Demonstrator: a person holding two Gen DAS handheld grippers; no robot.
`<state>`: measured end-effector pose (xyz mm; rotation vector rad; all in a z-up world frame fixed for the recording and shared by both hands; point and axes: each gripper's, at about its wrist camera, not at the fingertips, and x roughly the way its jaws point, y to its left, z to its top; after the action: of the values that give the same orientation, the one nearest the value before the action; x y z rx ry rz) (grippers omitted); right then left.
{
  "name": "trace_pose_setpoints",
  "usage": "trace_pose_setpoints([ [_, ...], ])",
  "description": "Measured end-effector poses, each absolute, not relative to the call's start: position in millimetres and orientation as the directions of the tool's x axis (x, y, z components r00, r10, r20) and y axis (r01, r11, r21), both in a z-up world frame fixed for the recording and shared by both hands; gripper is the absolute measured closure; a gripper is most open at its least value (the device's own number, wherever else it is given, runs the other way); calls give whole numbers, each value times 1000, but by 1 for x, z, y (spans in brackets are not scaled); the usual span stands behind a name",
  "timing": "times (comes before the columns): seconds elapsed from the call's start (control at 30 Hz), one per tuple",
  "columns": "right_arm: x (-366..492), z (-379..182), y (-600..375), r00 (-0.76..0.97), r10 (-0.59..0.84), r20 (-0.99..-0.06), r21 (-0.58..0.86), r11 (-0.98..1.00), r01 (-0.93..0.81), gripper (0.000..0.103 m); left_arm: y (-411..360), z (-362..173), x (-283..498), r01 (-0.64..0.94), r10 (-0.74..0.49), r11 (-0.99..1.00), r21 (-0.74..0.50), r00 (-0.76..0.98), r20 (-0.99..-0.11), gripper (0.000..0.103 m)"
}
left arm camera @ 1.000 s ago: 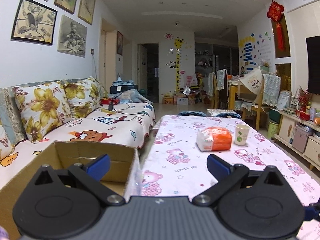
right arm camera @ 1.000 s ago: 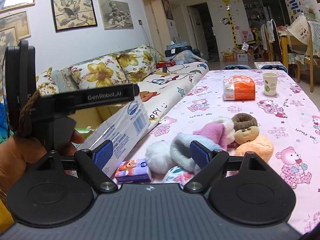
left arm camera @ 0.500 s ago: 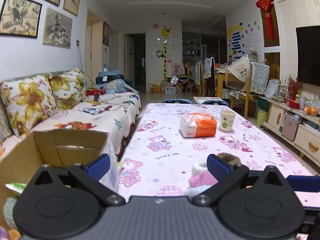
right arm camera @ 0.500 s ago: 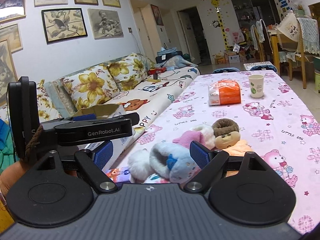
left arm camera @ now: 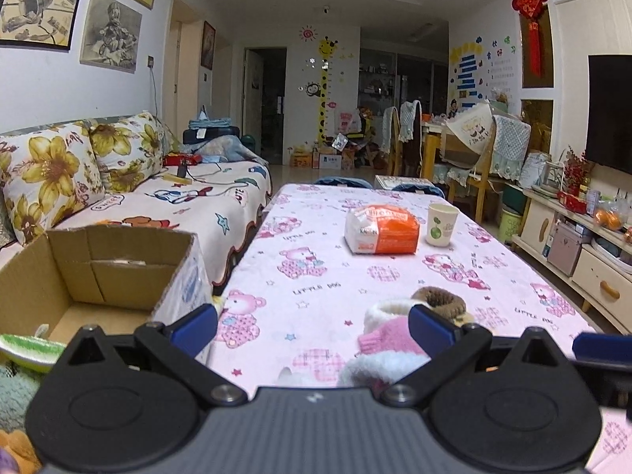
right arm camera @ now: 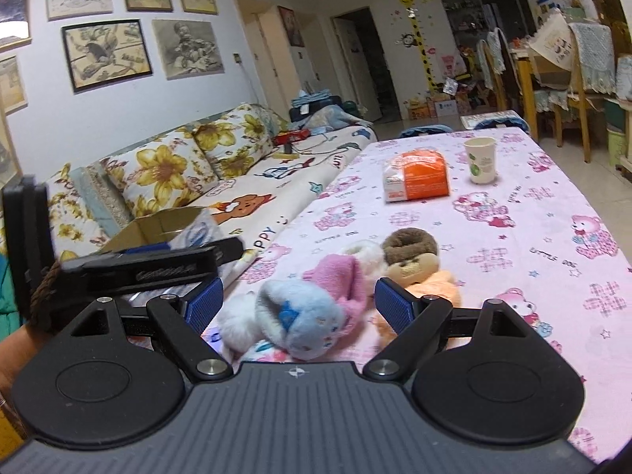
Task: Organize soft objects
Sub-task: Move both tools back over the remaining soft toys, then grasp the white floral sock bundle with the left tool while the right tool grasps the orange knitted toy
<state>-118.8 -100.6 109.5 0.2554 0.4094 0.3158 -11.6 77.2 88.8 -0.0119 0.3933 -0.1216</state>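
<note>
A pile of soft toys lies on the pink tablecloth [right arm camera: 513, 237]: a light blue plush [right arm camera: 304, 320], a pink plush [right arm camera: 339, 276], a brown and orange doll [right arm camera: 414, 264] and a white fluffy ball [right arm camera: 237, 324]. My right gripper [right arm camera: 298, 304] is open, its blue pads either side of the blue and pink plush. My left gripper [left arm camera: 312, 322] is open and empty; the pink plush [left arm camera: 389, 339] lies by its right pad. An open cardboard box [left arm camera: 98, 272] stands at the left, with a green item [left arm camera: 23, 349] inside.
An orange and white packet [left arm camera: 381, 229] and a paper cup [left arm camera: 441, 224] stand mid-table. A sofa with flowered cushions [left arm camera: 51, 173] runs along the left. The left gripper's body [right arm camera: 150, 266] shows in the right wrist view. Chairs and cabinets are at the right.
My left gripper swung right from over the box toward the toy pile. My right gripper moved forward, so the blue and pink plush now lie between its pads.
</note>
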Motion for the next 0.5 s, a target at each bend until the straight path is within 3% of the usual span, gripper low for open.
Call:
trace_pose_setpoints([
  [0.23, -110, 103, -127, 877, 290, -383, 325, 931, -166, 0, 70, 76, -21, 163, -177, 984, -70, 881, -438, 1],
  [0.5, -79, 77, -147, 845, 216, -490, 316, 947, -60, 0, 37, 51, -30, 306, -269, 952, -18, 806, -527, 1],
])
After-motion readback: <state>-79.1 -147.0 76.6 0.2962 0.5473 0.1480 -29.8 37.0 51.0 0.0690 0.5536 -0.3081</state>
